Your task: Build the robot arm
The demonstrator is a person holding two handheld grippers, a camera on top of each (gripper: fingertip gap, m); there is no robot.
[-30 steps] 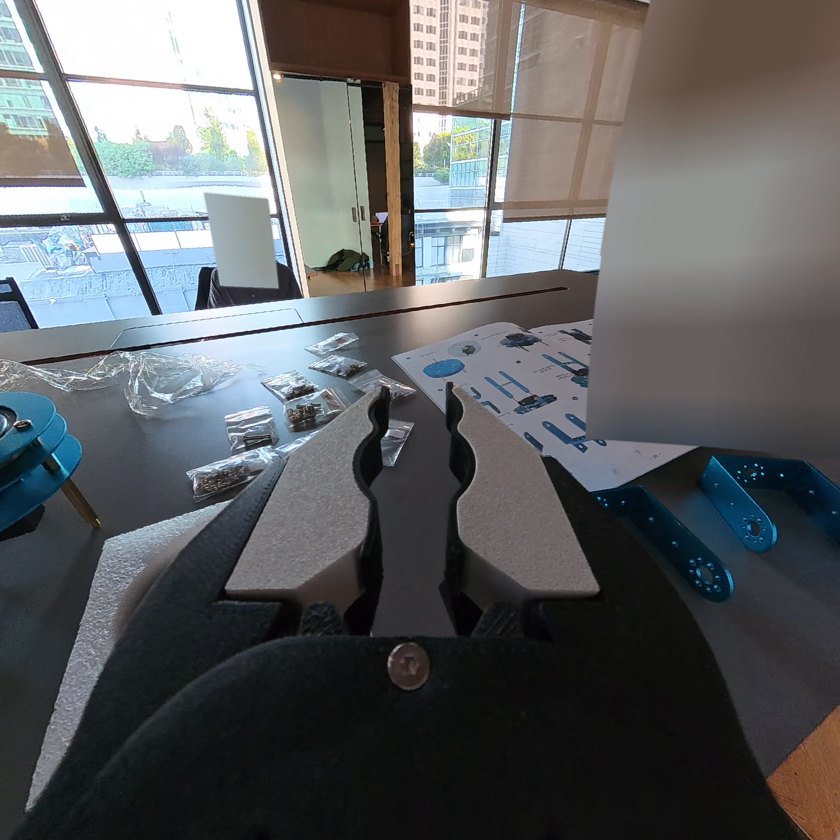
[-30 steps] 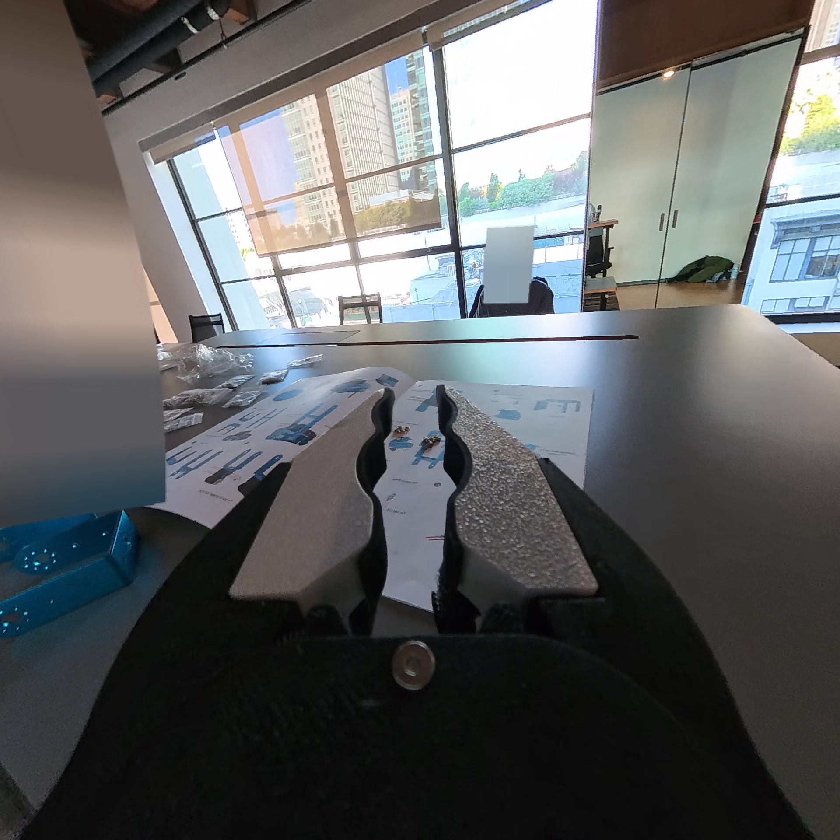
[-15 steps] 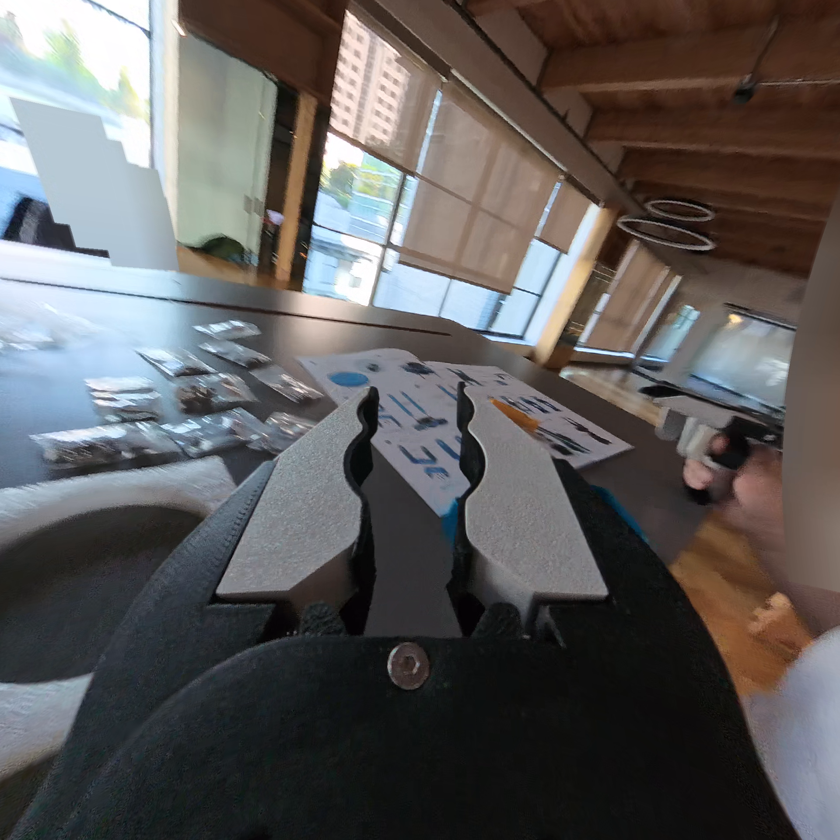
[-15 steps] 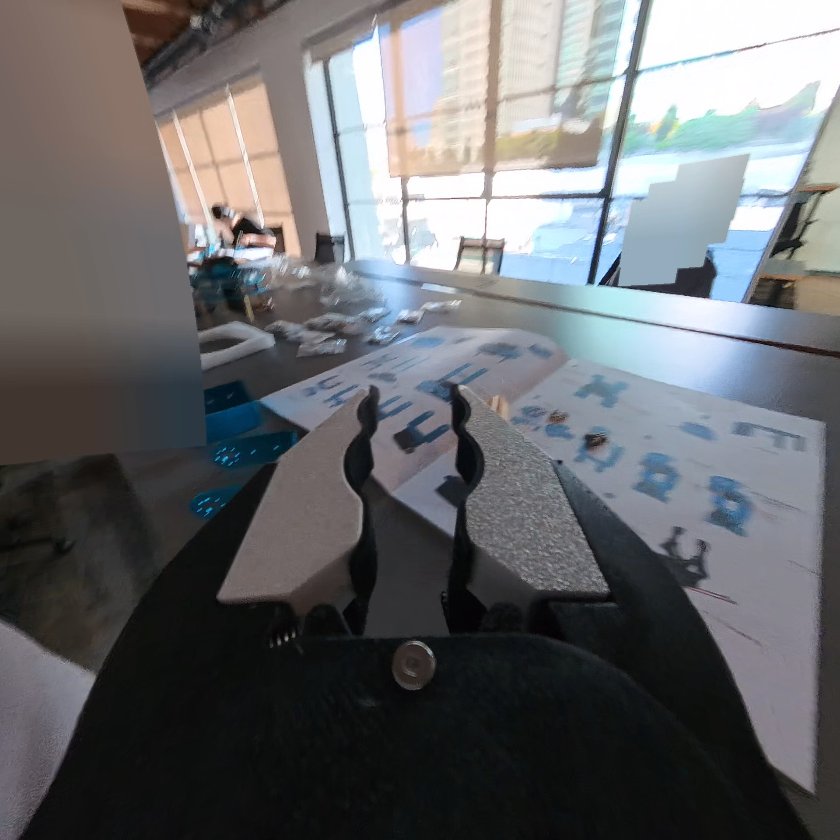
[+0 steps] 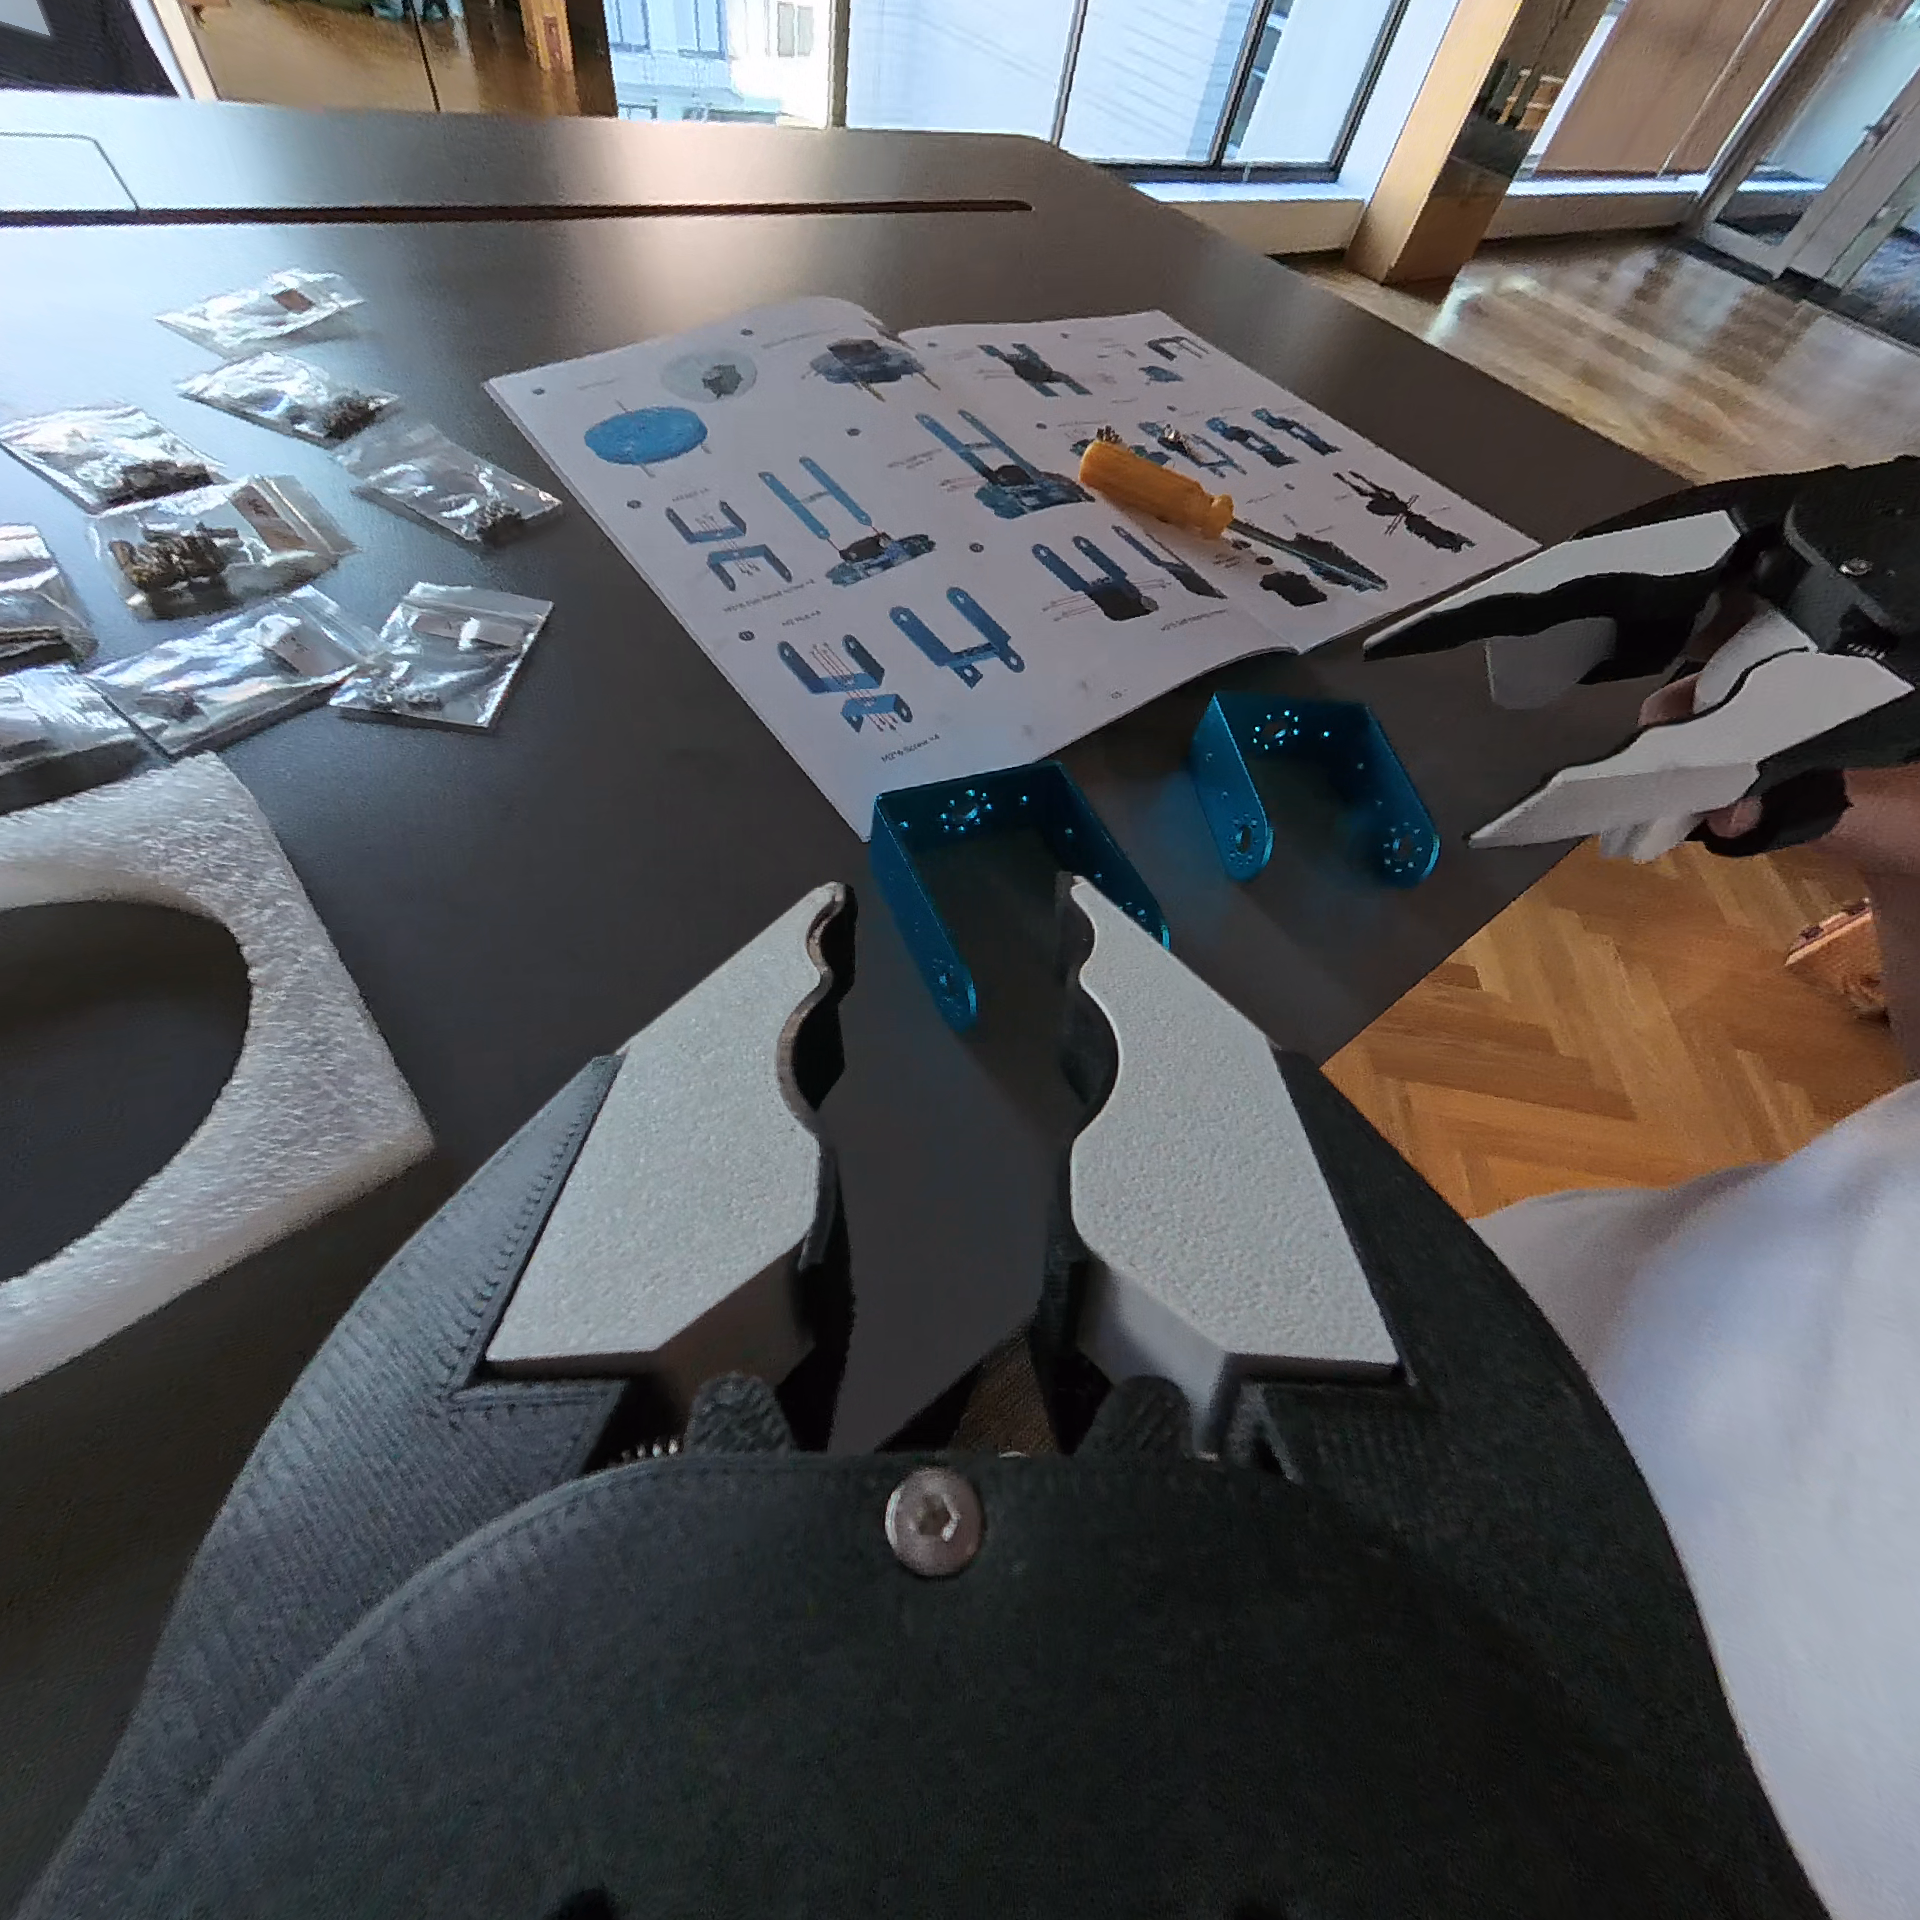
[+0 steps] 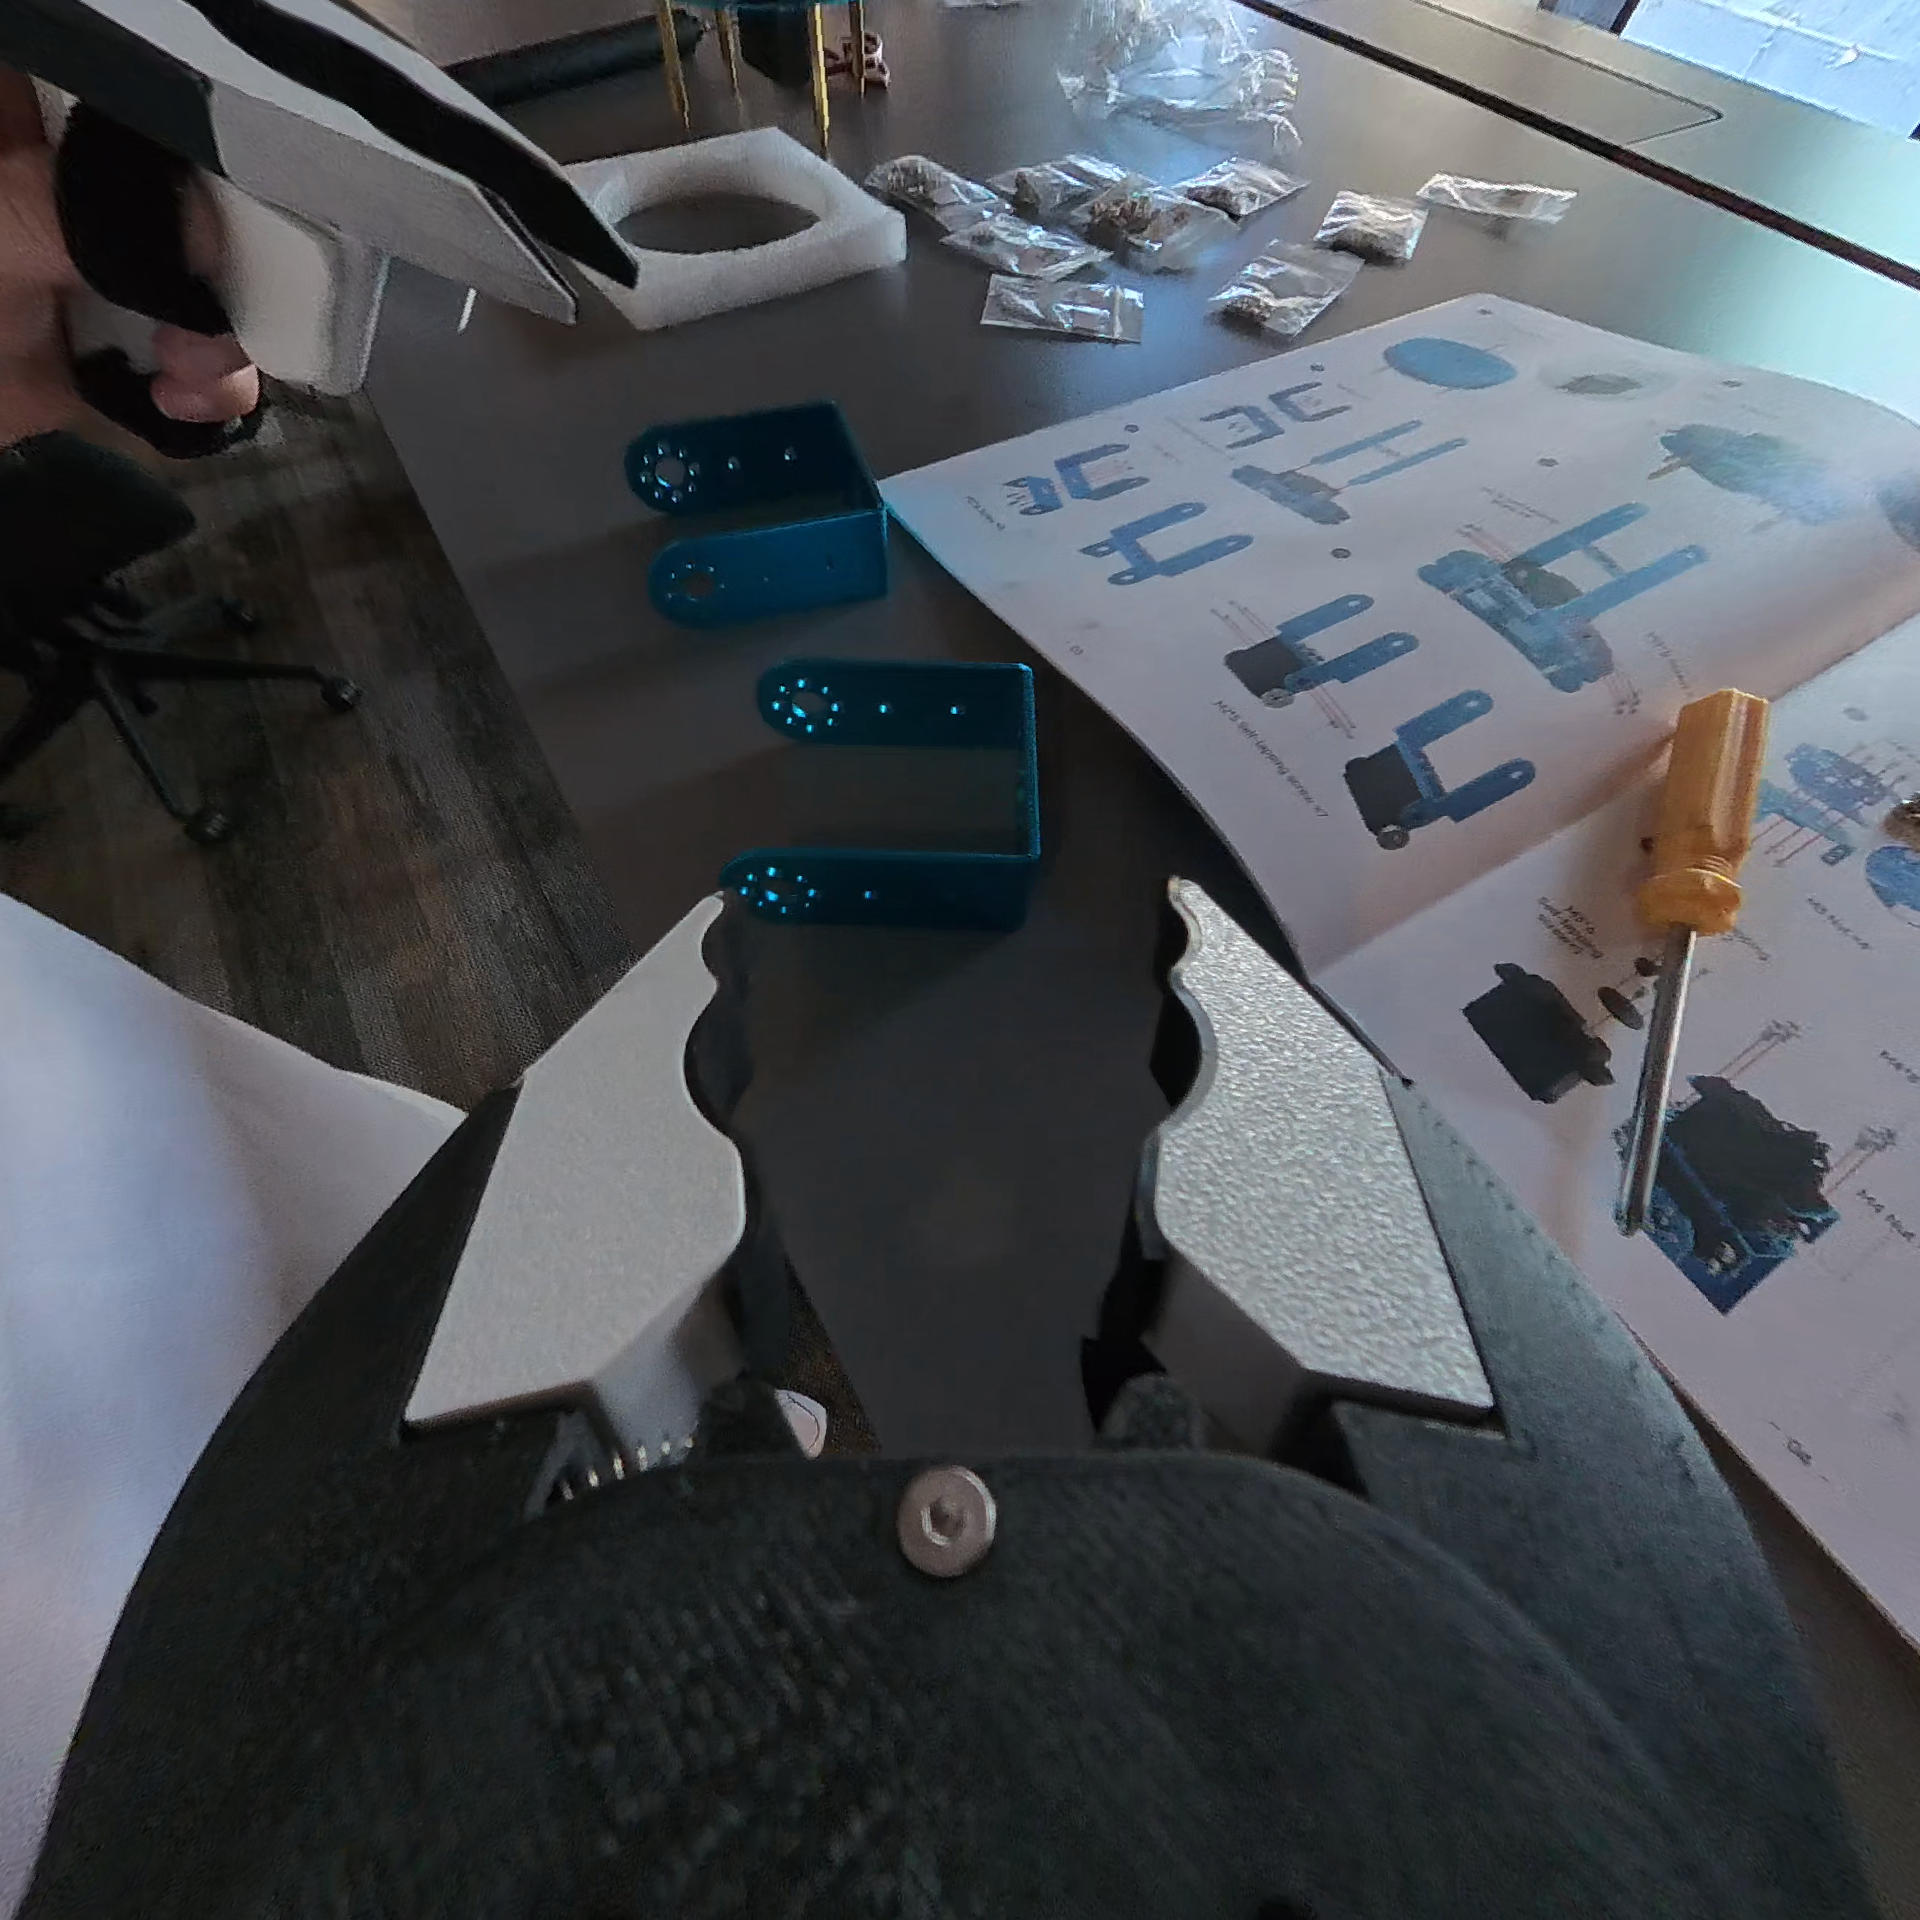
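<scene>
Two blue metal U-shaped brackets lie on the dark table near its front edge. My left gripper (image 5: pixel 956 902) is open and empty, just short of the left bracket (image 5: pixel 997 831), which lies straight ahead of its tips. My right gripper (image 6: pixel 945 894) is open wide and empty, hovering just before the right bracket (image 6: pixel 894 891); its left fingertip is close to the bracket's near arm. The left bracket also shows in the right wrist view (image 6: pixel 769 540), and the right bracket in the left wrist view (image 5: pixel 1309 769). Each gripper shows in the other's view, the right (image 5: pixel 1423 743) and the left (image 6: pixel 597 296).
An open instruction booklet (image 5: pixel 935 499) lies behind the brackets with a yellow-handled screwdriver (image 6: pixel 1704 821) on it. Several small bags of hardware (image 5: pixel 436 655) and a white foam frame (image 5: pixel 260 1039) are to the left. The table edge and wood floor (image 5: pixel 1610 1039) are close on the right.
Both grippers have tipped down from facing the windows to facing the table and the blue brackets. The right gripper's jaws have opened much wider; the left's slightly.
</scene>
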